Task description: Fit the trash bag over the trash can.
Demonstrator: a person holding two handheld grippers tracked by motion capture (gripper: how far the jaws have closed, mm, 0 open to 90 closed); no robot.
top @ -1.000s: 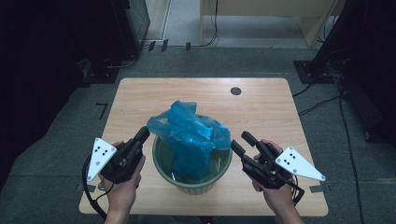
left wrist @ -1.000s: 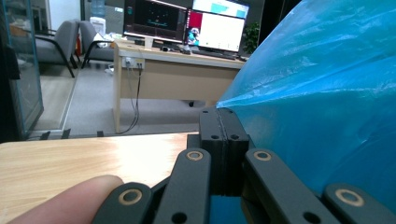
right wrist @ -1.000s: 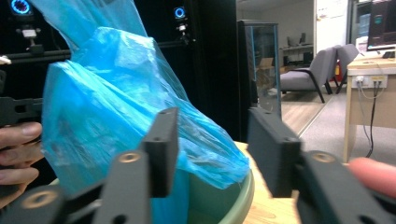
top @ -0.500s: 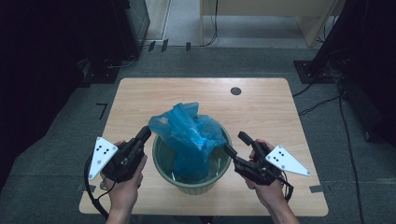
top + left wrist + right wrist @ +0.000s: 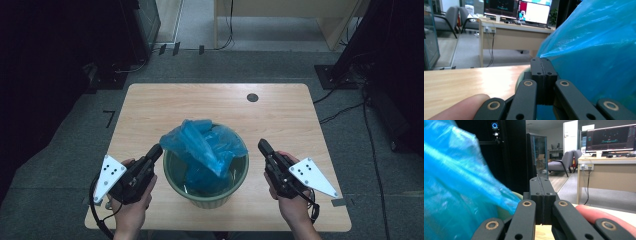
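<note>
High view: green bin (image 5: 207, 192) near the front edge of the wooden table (image 5: 150, 107), roughly centred. Blue plastic bag (image 5: 207, 147) bunched in and over the bin mouth, bulk leaning toward the far-left rim, a fold hanging down inside. Left gripper (image 5: 156, 152) held in the left hand (image 5: 131, 210) just left of the bin, tip right at the bag's left edge above the rim. Right gripper (image 5: 263, 147) in the right hand (image 5: 292, 205), just right of the bin, tip apart from rim and bag. Grey three-cornered plates on both, cables trailing back toward the front edge. Small dark round hole (image 5: 252, 97) in the table, far right of centre, well apart from everything.

Left gripper view: left gripper (image 5: 543, 61) with jaws pressed together, no gap. Bag (image 5: 594, 50) directly at the tip, a creased edge running into the seam between the jaws; looks pinched there, cannot tell for sure. Bin rim barely visible behind the jaws. Fingertip (image 5: 459, 106) at lower left. Desk with monitors (image 5: 519, 10) in the room beyond.

Right gripper view: right gripper (image 5: 539, 180) jaws together, having just been closing, nothing between them. Bag (image 5: 456, 185) to the left, a flap reaching toward the jaws without meeting the tip. Pale green bin rim (image 5: 515, 195) just behind. Finger (image 5: 596, 216) lower right. Desk with monitor (image 5: 609, 137) and chair (image 5: 561, 161) in the background.
</note>
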